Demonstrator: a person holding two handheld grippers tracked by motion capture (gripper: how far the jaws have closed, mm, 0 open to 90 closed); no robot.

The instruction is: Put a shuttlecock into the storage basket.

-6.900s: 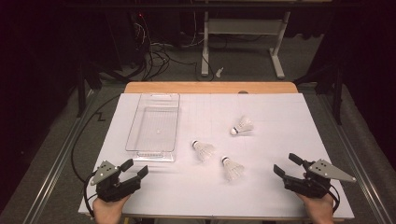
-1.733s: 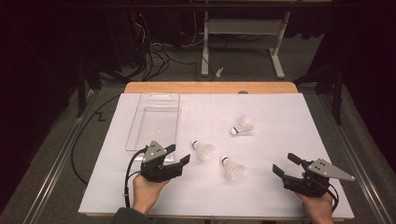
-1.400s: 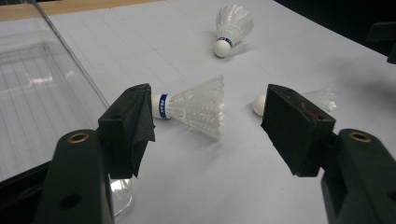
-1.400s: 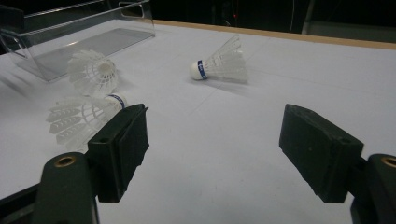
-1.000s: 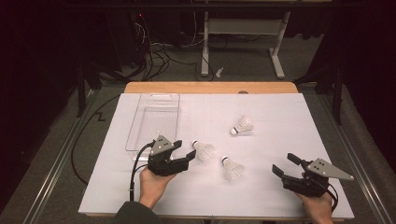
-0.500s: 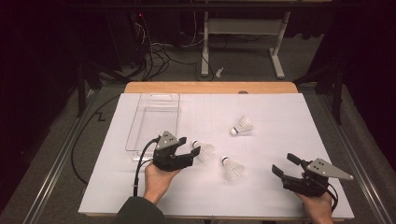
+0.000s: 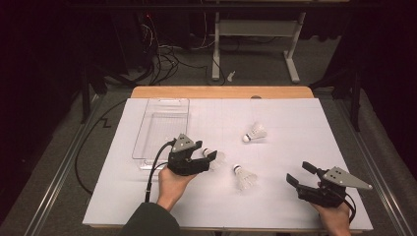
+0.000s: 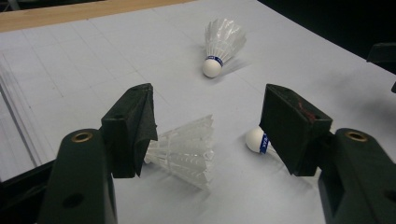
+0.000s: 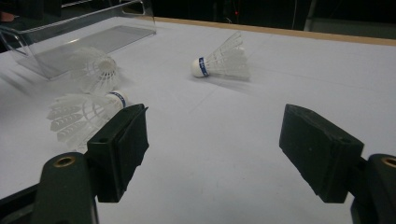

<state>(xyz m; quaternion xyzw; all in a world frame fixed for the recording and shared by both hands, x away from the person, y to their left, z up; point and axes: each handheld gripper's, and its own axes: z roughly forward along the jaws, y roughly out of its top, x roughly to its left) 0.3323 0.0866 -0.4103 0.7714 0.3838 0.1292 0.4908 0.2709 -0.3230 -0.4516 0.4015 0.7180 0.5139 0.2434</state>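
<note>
Three white shuttlecocks lie on the white table sheet. The left one sits just right of the clear tray, and my left gripper stands open around it. In the left gripper view its feathers lie between the jaws, nearer the left jaw, which hides the cork; no pad visibly touches them. The middle shuttlecock shows its cork beside the right jaw. The far shuttlecock lies apart. My right gripper rests open and holding nothing at the front right, its jaws facing the shuttlecocks.
The clear plastic tray holds nothing and lies at the left rear of the sheet. A wooden table edge runs along the back. A black cable trails from my left gripper toward the front edge.
My left gripper has travelled from the front left corner forward and right, ending with its open jaws around the shuttlecock beside the tray. The right gripper has stayed put.
</note>
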